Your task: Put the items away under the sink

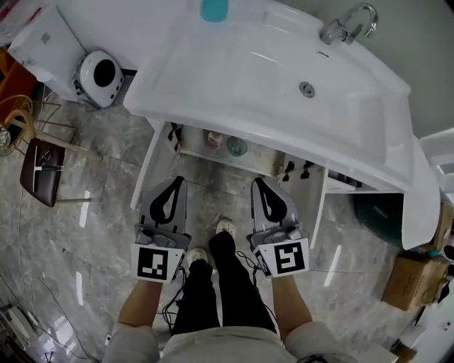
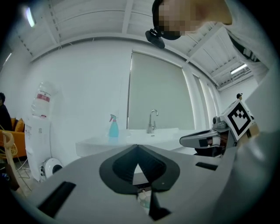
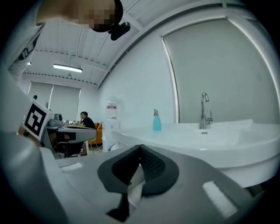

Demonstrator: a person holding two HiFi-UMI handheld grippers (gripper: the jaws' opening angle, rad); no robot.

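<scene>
The white sink (image 1: 234, 85) fills the top of the head view, with its cabinet (image 1: 213, 157) open underneath. On the cabinet shelf stand a pale bottle (image 1: 213, 140) and a teal round item (image 1: 237, 147). A teal spray bottle (image 1: 214, 8) stands on the sink's back edge and also shows as the spray bottle (image 2: 113, 127) (image 3: 156, 120) in both gripper views. My left gripper (image 1: 176, 182) (image 2: 137, 147) and right gripper (image 1: 257, 182) (image 3: 140, 147) hover side by side in front of the cabinet, pointing at the sink. Both are shut with nothing between the jaws.
Both cabinet doors (image 1: 145, 170) (image 1: 317, 205) hang open. The faucet (image 1: 347, 25) is at the sink's back right. A white round device (image 1: 99, 76) and a brown chair (image 1: 42, 170) are at the left, a cardboard box (image 1: 415, 280) at the right. A water dispenser (image 2: 38, 131) stands by the wall.
</scene>
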